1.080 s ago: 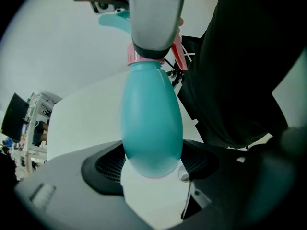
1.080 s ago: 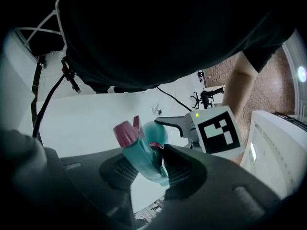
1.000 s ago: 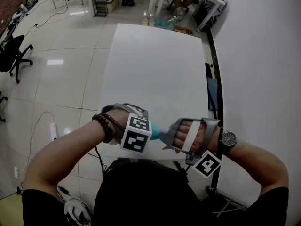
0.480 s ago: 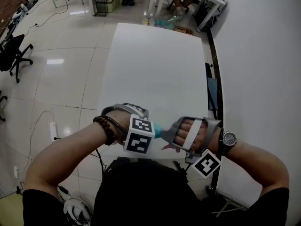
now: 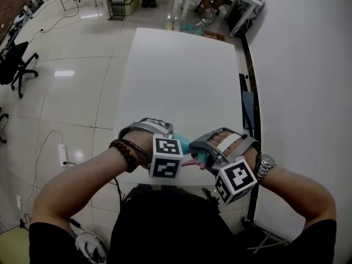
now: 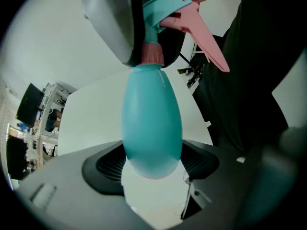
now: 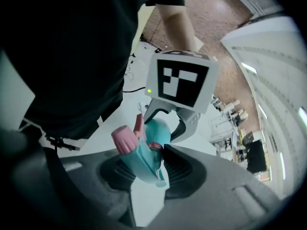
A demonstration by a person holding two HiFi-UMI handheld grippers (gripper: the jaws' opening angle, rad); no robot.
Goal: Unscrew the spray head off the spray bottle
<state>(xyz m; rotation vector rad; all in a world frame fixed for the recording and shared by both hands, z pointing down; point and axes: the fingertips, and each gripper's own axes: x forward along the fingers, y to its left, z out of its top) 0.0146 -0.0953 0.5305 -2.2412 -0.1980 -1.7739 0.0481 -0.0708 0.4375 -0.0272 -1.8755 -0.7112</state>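
Note:
Over the near edge of the white table [image 5: 181, 76] I hold a teal spray bottle [image 5: 183, 144] between both grippers. My left gripper [image 6: 153, 166] is shut on the bottle's rounded body [image 6: 152, 123], one pad on each side near its base. The pink collar [image 6: 152, 55], teal spray head [image 6: 168, 6] and pink trigger [image 6: 206, 42] rise above it. My right gripper [image 7: 147, 170] is shut on the spray head [image 7: 143, 158], whose pink nozzle [image 7: 122, 139] sticks out to the left. In the head view the left gripper [image 5: 175, 148] and right gripper [image 5: 200, 156] meet, and their marker cubes hide most of the bottle.
The table stretches away from me towards desks and a seated person at the far end. A white wall [image 5: 308, 65] runs along the right. To the left are tiled floor, a black office chair [image 5: 16, 65] and a power strip [image 5: 62, 153]. My dark shirt is close below the grippers.
My right gripper has rolled with the spray head in it, so its marker cube has swung up to face the head camera. Both hands have shifted slightly closer together.

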